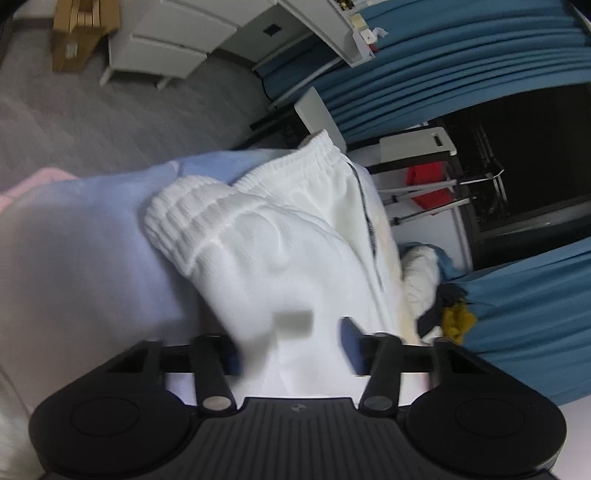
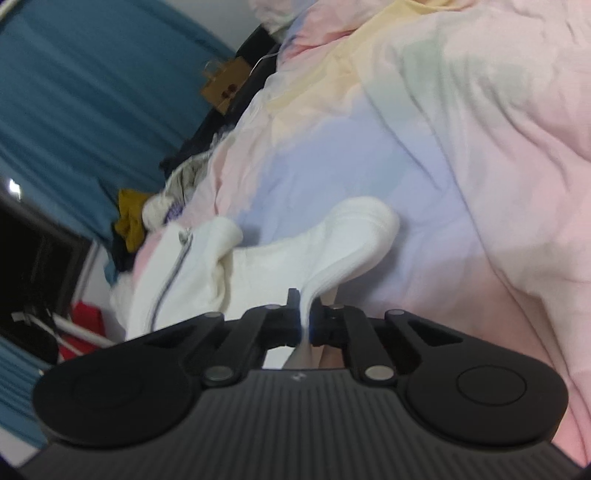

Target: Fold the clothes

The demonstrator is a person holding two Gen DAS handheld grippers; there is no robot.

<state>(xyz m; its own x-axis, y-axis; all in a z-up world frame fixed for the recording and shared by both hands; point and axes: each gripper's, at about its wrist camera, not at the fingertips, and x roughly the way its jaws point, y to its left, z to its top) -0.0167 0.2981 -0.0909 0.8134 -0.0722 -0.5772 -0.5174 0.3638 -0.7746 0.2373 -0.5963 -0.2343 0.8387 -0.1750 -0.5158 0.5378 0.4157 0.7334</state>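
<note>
White sweatpants [image 1: 280, 236] with ribbed elastic cuffs and a thin dark side stripe lie bunched on a pastel bed cover [image 1: 74, 240]. In the left wrist view my left gripper [image 1: 291, 347] is open, its blue-padded fingers [image 1: 351, 343] spread wide, and the white cloth runs between them. In the right wrist view my right gripper [image 2: 304, 317] is shut on a fold of the sweatpants [image 2: 207, 266]. One ribbed cuff [image 2: 362, 225] rises from that pinch and hangs over the bed cover [image 2: 461, 147].
A heap of other clothes [image 1: 454, 317], yellow and dark, sits at the bed's edge by blue curtains [image 1: 480, 55]. White drawers [image 1: 166, 44] and a cardboard box [image 1: 81, 29] stand on the grey floor. A red item [image 1: 428, 184] hangs on a rack.
</note>
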